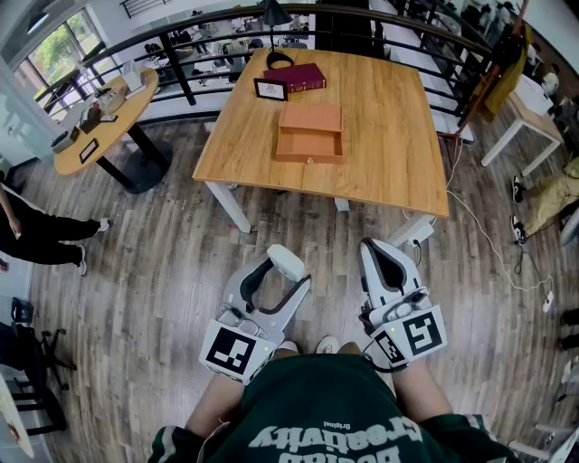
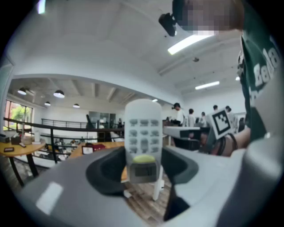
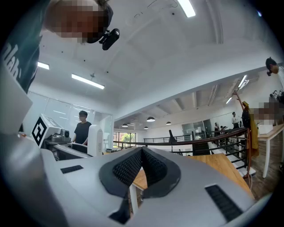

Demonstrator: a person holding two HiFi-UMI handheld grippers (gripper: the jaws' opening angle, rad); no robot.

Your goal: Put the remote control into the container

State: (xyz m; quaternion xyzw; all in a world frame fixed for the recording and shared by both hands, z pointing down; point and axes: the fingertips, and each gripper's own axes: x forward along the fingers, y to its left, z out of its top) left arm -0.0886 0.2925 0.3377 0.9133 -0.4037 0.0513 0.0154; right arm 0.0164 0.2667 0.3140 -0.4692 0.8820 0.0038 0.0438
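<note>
A white remote control [image 2: 142, 135] stands upright between the jaws of my left gripper [image 2: 142, 167], buttons facing the camera, and the pads press on its lower end. In the head view the left gripper [image 1: 276, 282] is low over the wooden floor with the remote control [image 1: 288, 263] sticking out of its tip. My right gripper [image 1: 384, 256] hangs beside it, shut and empty; its ribbed pads [image 3: 129, 167] meet with nothing between them. The container, an open orange-brown box [image 1: 309, 133], lies on the wooden table [image 1: 389, 136] well ahead of both grippers.
A maroon book [image 1: 297, 77], a small picture frame [image 1: 270, 89] and a black lamp [image 1: 272, 14] stand at the table's far end. A round table [image 1: 99, 113] is at the left, a railing [image 1: 181, 63] behind it. A person's legs [image 1: 45, 237] show at the left; a cable [image 1: 488, 240] runs over the floor.
</note>
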